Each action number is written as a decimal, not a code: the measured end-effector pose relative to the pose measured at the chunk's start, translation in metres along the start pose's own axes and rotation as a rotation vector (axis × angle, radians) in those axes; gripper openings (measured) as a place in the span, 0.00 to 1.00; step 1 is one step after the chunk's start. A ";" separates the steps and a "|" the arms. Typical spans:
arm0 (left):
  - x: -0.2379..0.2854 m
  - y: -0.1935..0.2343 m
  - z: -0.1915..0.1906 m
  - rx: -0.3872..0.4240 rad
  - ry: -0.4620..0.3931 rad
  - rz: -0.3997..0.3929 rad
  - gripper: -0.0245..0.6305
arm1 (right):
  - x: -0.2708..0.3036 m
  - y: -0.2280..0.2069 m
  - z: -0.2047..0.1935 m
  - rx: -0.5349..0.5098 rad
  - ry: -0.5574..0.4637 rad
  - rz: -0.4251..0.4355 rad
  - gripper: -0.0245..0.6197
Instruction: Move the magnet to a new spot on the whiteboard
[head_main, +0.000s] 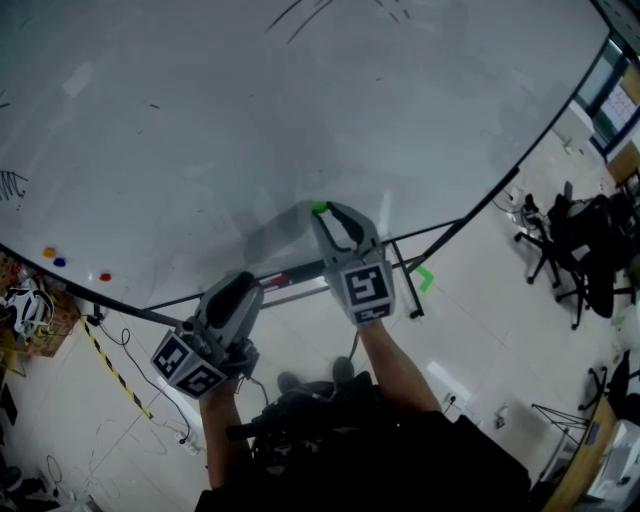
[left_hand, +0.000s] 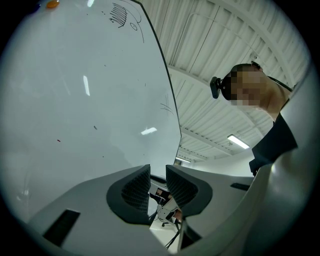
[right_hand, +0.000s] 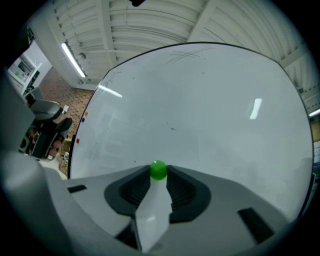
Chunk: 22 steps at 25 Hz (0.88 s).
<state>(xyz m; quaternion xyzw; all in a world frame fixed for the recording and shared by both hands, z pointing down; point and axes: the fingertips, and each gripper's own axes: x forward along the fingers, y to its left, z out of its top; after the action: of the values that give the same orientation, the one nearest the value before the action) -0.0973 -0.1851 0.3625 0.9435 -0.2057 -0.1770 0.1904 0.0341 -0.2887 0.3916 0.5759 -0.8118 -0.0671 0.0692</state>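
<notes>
Magnet (head_main: 319, 208): small, green, round, sitting on the whiteboard (head_main: 300, 100) near its lower edge, about midway along.

Right gripper (head_main: 325, 213): tips against the whiteboard, one on either side of the magnet. In the right gripper view both pads look to be touching it; how firm the hold is, I can't tell from this angle.

Left gripper (head_main: 236, 292): below the whiteboard's lower edge, jaws a narrow gap apart, nothing between them. Idle.

Step in hand, as I judge it: the grasp, at the magnet's starting spot; relocation not yet begun.

Next move calls for: a secure pinch, then a pull or slide to break the magnetic hold. Carry it to bare whiteboard, away from the coloured magnets (head_main: 55, 258) at the lower-left corner, and release.
</notes>
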 end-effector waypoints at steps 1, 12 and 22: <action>0.000 -0.001 -0.001 -0.002 -0.002 -0.001 0.19 | -0.003 0.000 0.000 0.000 0.002 0.006 0.24; -0.003 -0.014 -0.005 -0.016 -0.015 -0.009 0.19 | -0.054 0.008 0.006 0.169 -0.047 0.131 0.24; 0.003 -0.028 -0.001 0.004 -0.028 -0.009 0.19 | -0.105 0.017 0.007 0.222 -0.061 0.203 0.24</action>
<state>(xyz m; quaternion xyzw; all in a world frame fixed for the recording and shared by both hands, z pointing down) -0.0850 -0.1630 0.3506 0.9422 -0.2043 -0.1905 0.1850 0.0517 -0.1836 0.3840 0.4926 -0.8700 0.0128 -0.0132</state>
